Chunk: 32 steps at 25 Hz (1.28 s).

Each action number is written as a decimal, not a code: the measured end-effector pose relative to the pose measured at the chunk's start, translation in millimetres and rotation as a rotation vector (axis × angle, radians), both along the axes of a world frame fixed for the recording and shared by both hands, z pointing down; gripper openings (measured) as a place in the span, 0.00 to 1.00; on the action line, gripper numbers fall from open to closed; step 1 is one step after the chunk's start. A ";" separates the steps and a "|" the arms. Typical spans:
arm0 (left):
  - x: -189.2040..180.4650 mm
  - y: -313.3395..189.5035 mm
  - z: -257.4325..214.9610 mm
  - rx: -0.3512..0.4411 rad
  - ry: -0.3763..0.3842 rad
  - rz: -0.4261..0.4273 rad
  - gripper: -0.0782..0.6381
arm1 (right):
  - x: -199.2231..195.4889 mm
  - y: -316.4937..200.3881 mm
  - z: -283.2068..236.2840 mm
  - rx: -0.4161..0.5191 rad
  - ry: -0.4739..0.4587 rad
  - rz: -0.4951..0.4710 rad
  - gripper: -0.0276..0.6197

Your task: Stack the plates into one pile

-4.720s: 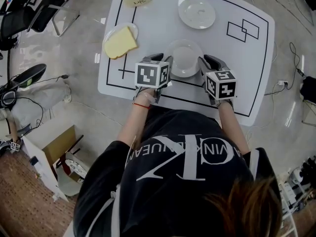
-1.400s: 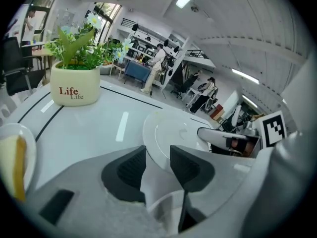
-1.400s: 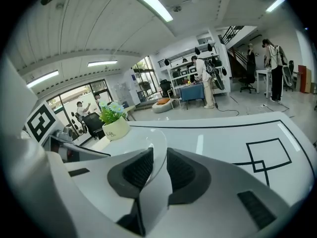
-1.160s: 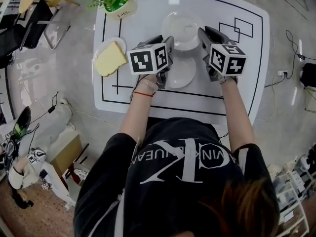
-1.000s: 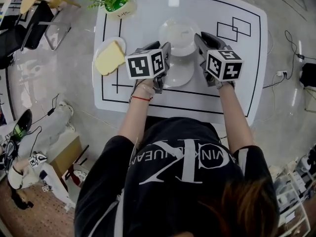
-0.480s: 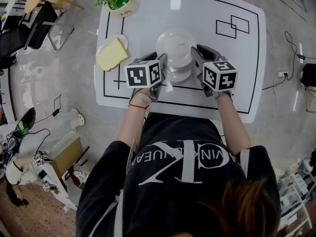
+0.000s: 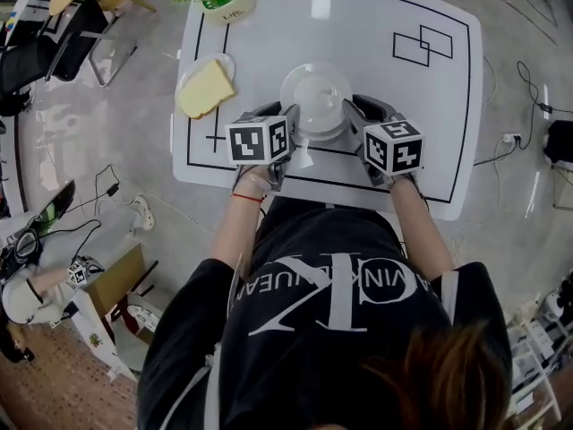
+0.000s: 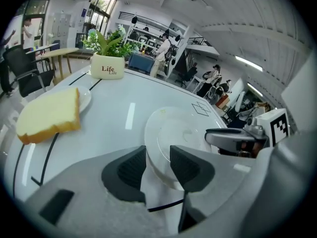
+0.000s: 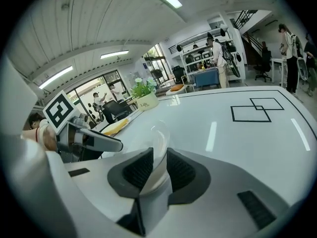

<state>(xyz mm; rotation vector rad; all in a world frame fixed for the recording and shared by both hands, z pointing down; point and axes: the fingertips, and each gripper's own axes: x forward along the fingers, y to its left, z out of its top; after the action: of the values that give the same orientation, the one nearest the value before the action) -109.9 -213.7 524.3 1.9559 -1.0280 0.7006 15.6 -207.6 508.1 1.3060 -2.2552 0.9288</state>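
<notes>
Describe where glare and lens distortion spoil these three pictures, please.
Head view: a white glare bar lies near the far edge of the table; otherwise the picture is sharp. Left gripper view: strong fisheye bending, black corners, a bright streak beside the clear plate. Right gripper view: same bending; the plate looks faint against the white table.

plates point(image 7: 313, 97) between left gripper point(image 8: 157, 157) and right gripper point(image 9: 159, 168), bread point(image 7: 205, 89) further left, plant pot point(image 7: 224, 5) behind bread
</notes>
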 end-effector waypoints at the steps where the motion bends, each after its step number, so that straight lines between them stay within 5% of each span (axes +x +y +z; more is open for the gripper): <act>1: -1.3 1.7 0.5 -0.001 -0.004 -0.001 0.32 | -1.3 2.9 1.7 -0.006 0.001 -0.005 0.18; 19: 2.3 18.4 8.4 -0.036 -0.020 0.020 0.35 | 0.0 21.9 14.9 -0.010 0.113 -0.044 0.19; 32: -10.6 0.2 -8.5 0.092 -0.059 -0.030 0.33 | 7.4 13.3 0.0 0.055 0.097 -0.026 0.18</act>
<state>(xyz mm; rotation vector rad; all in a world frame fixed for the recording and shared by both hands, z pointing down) -120.4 -213.5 515.8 2.0042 -1.1413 0.7094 23.0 -194.2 508.1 1.3128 -2.2315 0.7826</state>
